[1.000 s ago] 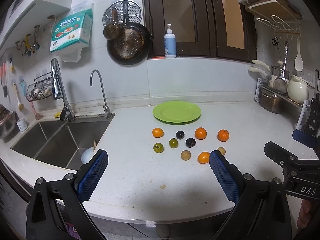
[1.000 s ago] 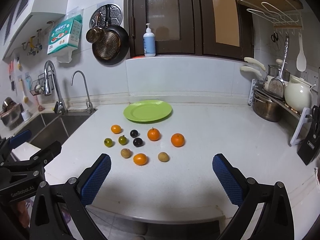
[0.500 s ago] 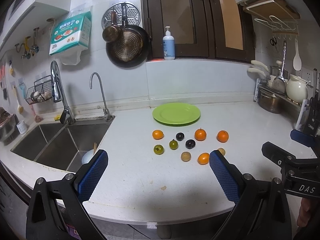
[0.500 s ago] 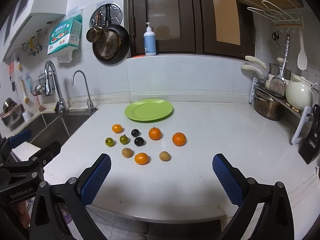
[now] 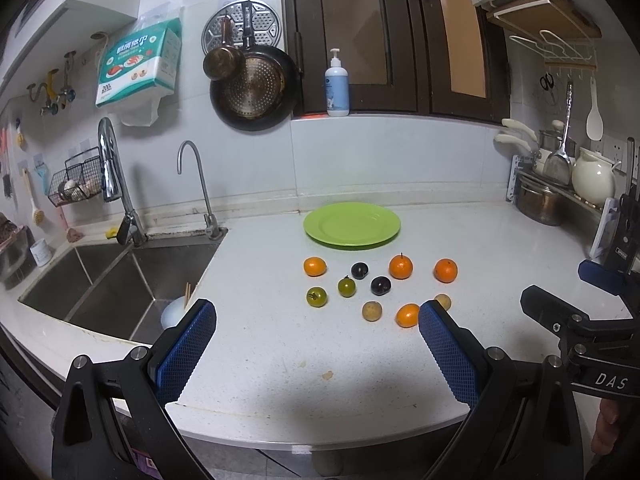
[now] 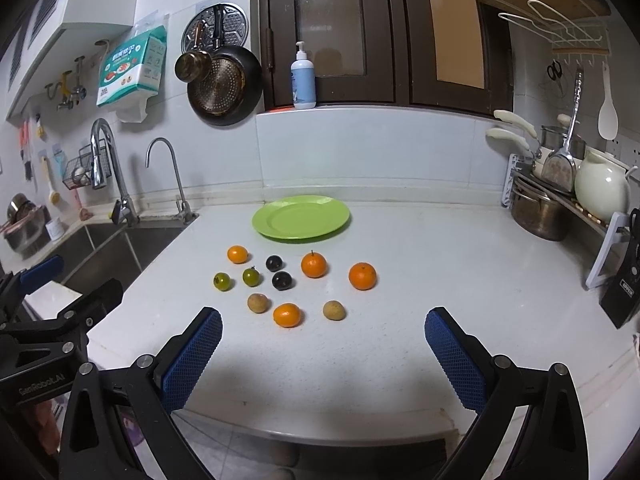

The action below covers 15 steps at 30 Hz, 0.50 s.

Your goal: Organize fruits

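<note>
Both tools are held wide open and empty above the near edge of the bench (image 6: pixel 400 360): the left tool (image 5: pixel 316 344) and the right tool (image 6: pixel 324 350). Ahead of them, ten small fruits (image 6: pixel 286 315) are spread loosely on the bench. Beyond these, a green plate (image 6: pixel 301 217) is seen, bare.

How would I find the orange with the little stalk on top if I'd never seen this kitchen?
Start at the round green plate on the white counter. Just in front of its right edge sits a round orange with a dark stalk. The bare orange to its right has no stalk.
</note>
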### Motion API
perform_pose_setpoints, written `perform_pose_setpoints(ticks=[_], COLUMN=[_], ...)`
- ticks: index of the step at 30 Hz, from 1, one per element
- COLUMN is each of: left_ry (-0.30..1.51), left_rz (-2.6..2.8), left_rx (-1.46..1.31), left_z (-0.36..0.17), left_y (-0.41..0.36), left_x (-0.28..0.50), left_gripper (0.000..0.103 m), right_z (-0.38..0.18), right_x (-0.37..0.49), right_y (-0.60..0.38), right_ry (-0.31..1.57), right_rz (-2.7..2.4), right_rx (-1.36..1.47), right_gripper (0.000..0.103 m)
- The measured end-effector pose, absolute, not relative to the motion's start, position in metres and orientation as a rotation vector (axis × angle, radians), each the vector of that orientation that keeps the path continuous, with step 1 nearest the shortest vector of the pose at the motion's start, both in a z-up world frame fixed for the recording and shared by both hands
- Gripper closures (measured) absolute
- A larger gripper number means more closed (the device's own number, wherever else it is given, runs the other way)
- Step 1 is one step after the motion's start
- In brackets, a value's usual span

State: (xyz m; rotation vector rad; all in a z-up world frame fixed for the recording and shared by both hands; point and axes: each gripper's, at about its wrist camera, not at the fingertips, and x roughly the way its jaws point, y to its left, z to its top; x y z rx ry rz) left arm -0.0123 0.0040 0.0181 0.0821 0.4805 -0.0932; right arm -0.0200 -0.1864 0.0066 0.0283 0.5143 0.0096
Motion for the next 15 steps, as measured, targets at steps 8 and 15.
perform_pose_setpoints(ticks=[8, 15], left_ry=[0.481, 0.485], left_rz=[-0.113, -0.192], left_rx=[0.097, 0.130], left_z=[0.014, 0.006], left_y=[0.006, 0.004], left_x=[-0.002, 0.019], left_gripper=[0.000, 0.001], right_z=[0.006, 0.001], right_x=[-0.012, 0.003], right_y=[-0.184, -0.178], right_ry=[0.526, 0.544], right_rz=[0.011, 0.014], right_rx=[0.029, 0.027], right_gripper=[0.001, 0.001])
